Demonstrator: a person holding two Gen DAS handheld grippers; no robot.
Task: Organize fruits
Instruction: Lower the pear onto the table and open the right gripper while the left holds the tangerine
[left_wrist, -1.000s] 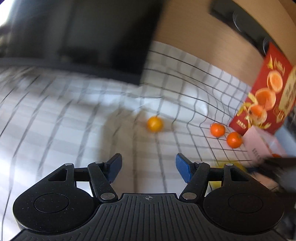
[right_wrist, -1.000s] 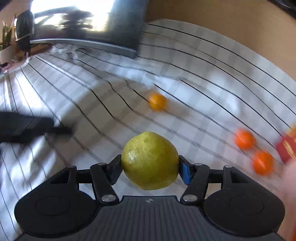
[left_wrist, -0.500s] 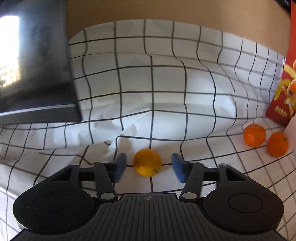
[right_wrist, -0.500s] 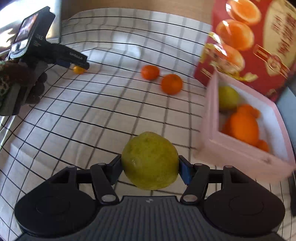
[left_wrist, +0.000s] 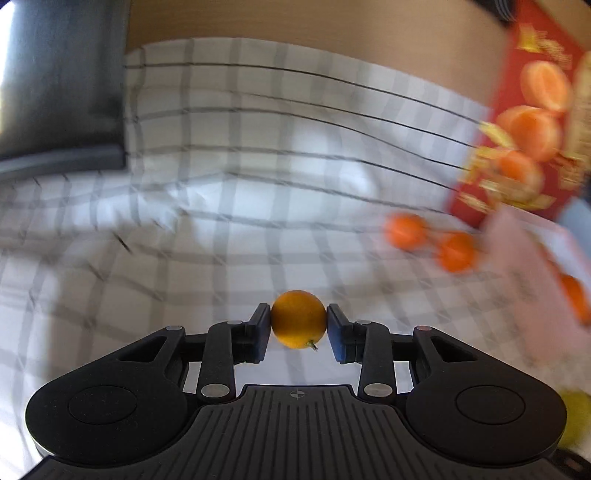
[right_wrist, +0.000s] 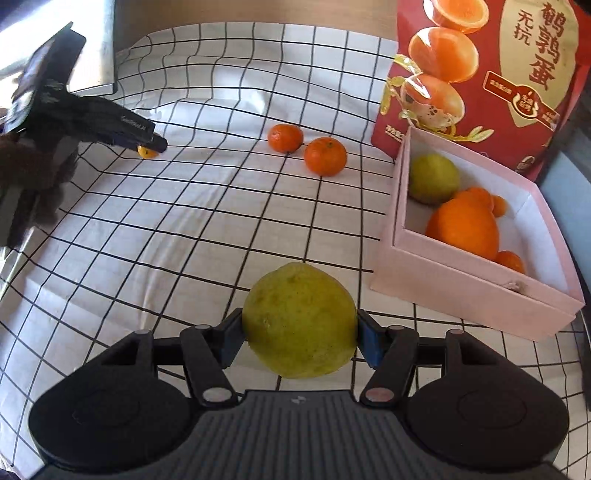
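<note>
Right wrist view: a green fruit (right_wrist: 299, 319) is clamped in the right gripper (right_wrist: 299, 332) near the pink box (right_wrist: 461, 280), presumably for dropping in; a small orange (left_wrist: 298, 319) is pinched by the left gripper (left_wrist: 298, 326).

Two tangerines (right_wrist: 306, 147) lie on the cloth (right_wrist: 184, 221) left of the box (right_wrist: 480, 295).

Wide bare stretch of white black-grid tablecloth (right_wrist: 192, 236) runs between left gripper (right_wrist: 155, 146) and open pink cardboard box (right_wrist: 461, 288). Two small orange tangerines (right_wrist: 306, 147) sit on the cloth just left of the box. Tall red printed snack bag (right_wrist: 480, 74) walls off the box's far side. Box holds a green citrus, oranges; its near-right corner is bare.
</note>
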